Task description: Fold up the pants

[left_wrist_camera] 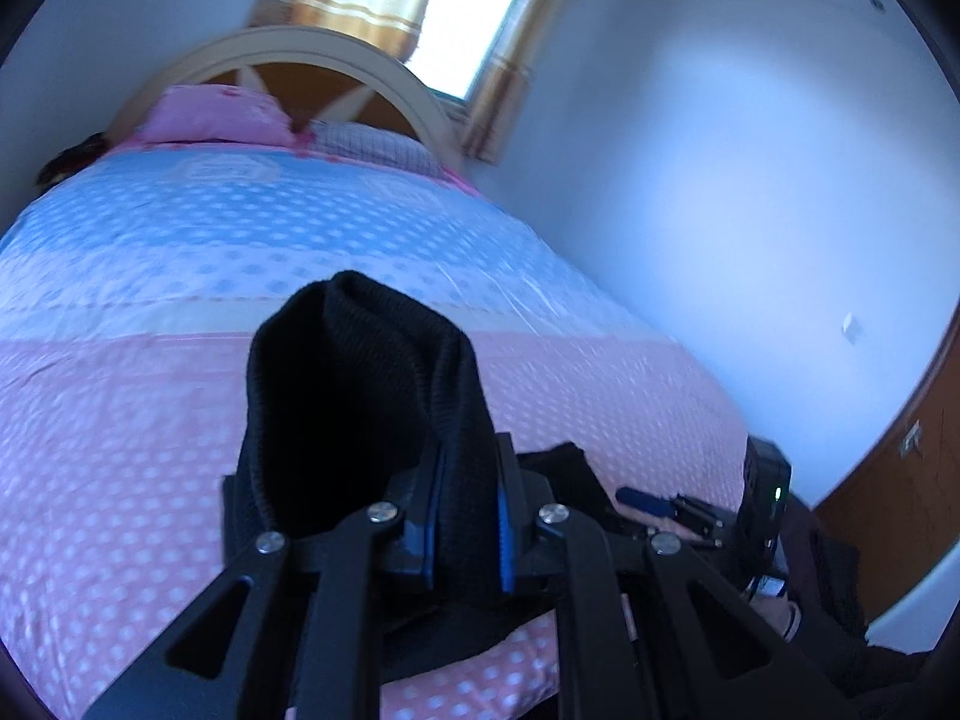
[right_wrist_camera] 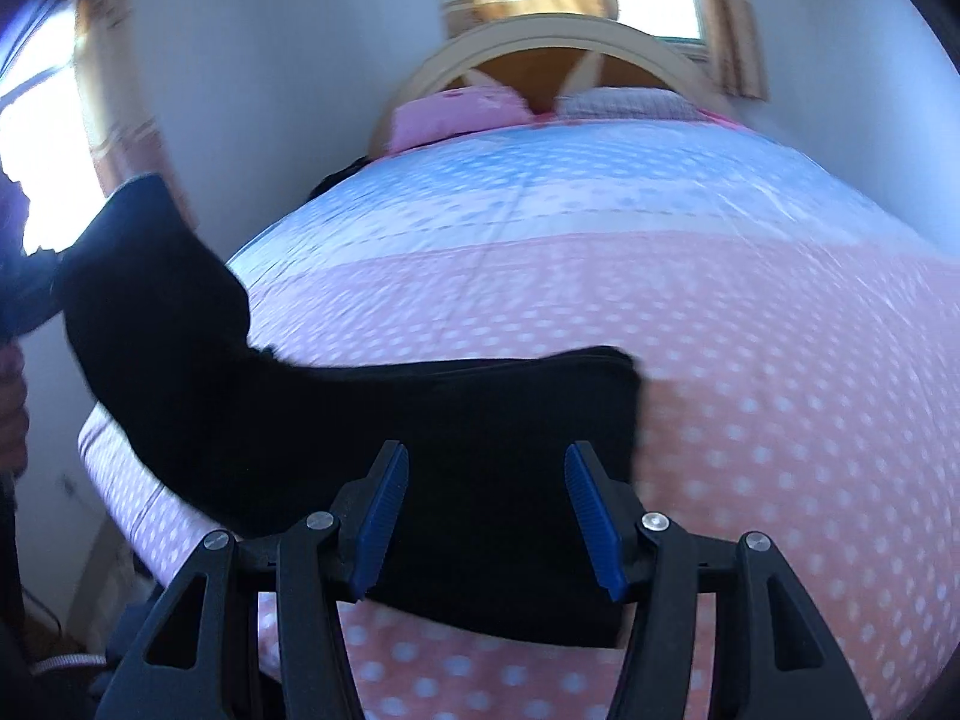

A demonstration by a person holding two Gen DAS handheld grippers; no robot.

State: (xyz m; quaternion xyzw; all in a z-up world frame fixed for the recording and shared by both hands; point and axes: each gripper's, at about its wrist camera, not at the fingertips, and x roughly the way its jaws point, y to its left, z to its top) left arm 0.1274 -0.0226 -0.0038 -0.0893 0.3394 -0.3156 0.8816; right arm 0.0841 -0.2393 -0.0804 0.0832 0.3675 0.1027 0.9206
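Fingers of my left gripper (left_wrist_camera: pixel 468 516) sit low in the centre of the left wrist view, pinched tight on a thick fold of the black pants (left_wrist_camera: pixel 360 396). The ribbed cloth stands up from the pads as a dark hump that fills the middle of the frame.

My right gripper (right_wrist_camera: pixel 489 516) is spread wide in the lower centre of the right wrist view, its blue pads (right_wrist_camera: pixel 384 516) holding nothing. The pants (right_wrist_camera: pixel 480 420) lie directly under and just ahead of it, on the near pink part of the dotted bedspread (right_wrist_camera: pixel 750 360). Their long axis runs across the frame, from the squared end at centre right up to the upper left, where the cloth lifts off the bed towards my other gripper.

I judge the right gripper to be the nearer one for pinning the flat half. It points forward and slightly down over the cloth; my left is raised, carrying its end.
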